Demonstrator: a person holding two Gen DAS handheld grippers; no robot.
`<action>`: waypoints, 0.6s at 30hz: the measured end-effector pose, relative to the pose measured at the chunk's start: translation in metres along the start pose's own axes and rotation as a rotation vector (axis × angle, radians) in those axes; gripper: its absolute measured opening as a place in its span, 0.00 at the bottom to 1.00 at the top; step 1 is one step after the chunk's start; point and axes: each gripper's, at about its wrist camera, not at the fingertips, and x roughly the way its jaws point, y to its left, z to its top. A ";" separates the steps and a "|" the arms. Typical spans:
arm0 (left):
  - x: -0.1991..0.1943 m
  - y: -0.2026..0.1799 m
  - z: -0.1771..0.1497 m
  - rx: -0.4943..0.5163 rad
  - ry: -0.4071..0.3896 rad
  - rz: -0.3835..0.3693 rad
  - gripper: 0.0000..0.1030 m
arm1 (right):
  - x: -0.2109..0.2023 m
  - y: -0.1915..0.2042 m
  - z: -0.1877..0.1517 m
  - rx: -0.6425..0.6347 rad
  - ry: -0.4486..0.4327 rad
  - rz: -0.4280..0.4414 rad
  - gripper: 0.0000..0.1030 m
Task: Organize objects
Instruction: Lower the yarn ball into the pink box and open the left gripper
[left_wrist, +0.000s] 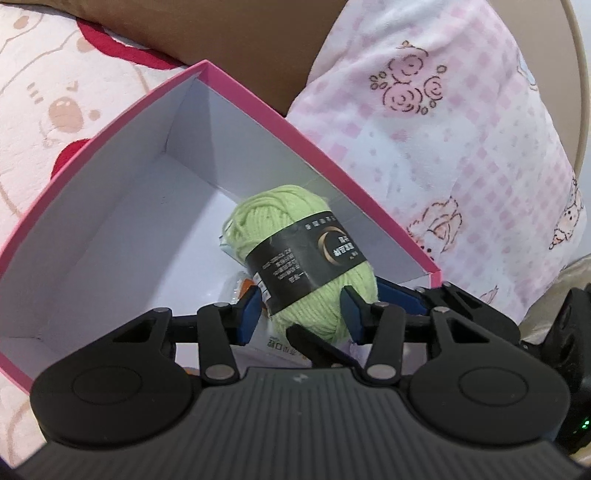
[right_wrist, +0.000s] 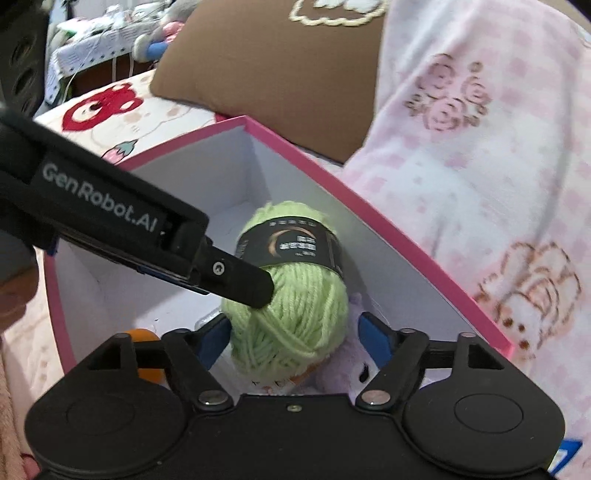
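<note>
A light green ball of yarn (left_wrist: 306, 258) with a black paper label sits inside a pink box (left_wrist: 258, 107) with white inner walls. My left gripper (left_wrist: 301, 312) is shut on the yarn, its blue pads (left_wrist: 248, 310) pressing both sides of the lower end. In the right wrist view the yarn (right_wrist: 295, 299) stands between the pads of my right gripper (right_wrist: 295, 341), which is open around it; the left pad touches it, the right pad stands apart. The left gripper's finger (right_wrist: 236, 277) reaches in from the left and presses the yarn.
A purple plush toy (right_wrist: 343, 373), an orange object (right_wrist: 147, 350) and a printed packet (left_wrist: 280, 345) lie on the box floor. The box rests on a patterned bedspread (left_wrist: 48, 92). A pink checked blanket (left_wrist: 461, 147) lies right, a brown pillow (right_wrist: 280, 59) behind.
</note>
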 end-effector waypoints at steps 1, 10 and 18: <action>0.001 -0.001 0.000 -0.002 -0.004 -0.007 0.43 | -0.003 -0.001 -0.001 0.013 -0.007 -0.005 0.79; 0.010 -0.019 -0.007 0.042 -0.036 -0.070 0.41 | -0.013 -0.019 -0.013 0.228 -0.077 -0.070 0.45; -0.004 -0.025 -0.002 0.122 -0.136 0.063 0.41 | -0.003 -0.012 -0.005 0.175 -0.072 -0.143 0.27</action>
